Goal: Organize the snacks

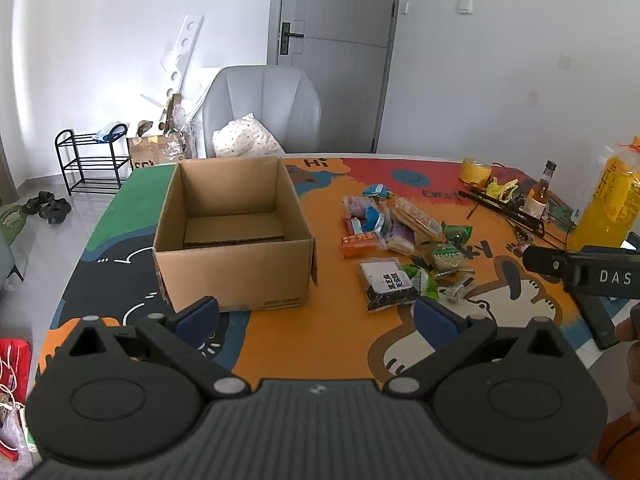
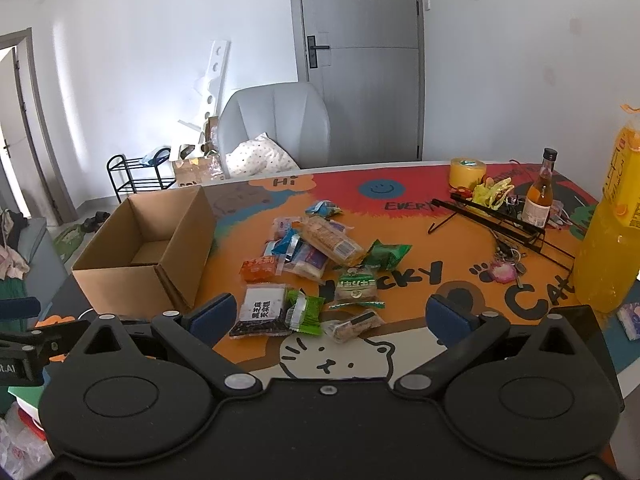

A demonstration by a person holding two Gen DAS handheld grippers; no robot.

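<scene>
Matt cardboard box; glossy plastic snack wrappers.

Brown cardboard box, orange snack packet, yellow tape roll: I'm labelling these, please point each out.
Brown cardboard box [image 1: 240, 276], left wrist view, front wall.
Orange snack packet [image 2: 259, 270], right wrist view, centre.
Yellow tape roll [image 2: 467, 173], right wrist view, side.

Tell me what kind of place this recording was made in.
Most likely a room in a home, not a lab: a table with a cartoon-print cover, a grey armchair holding a pillow, a shoe rack with shoes on the floor beside it, and an interior door.
</scene>
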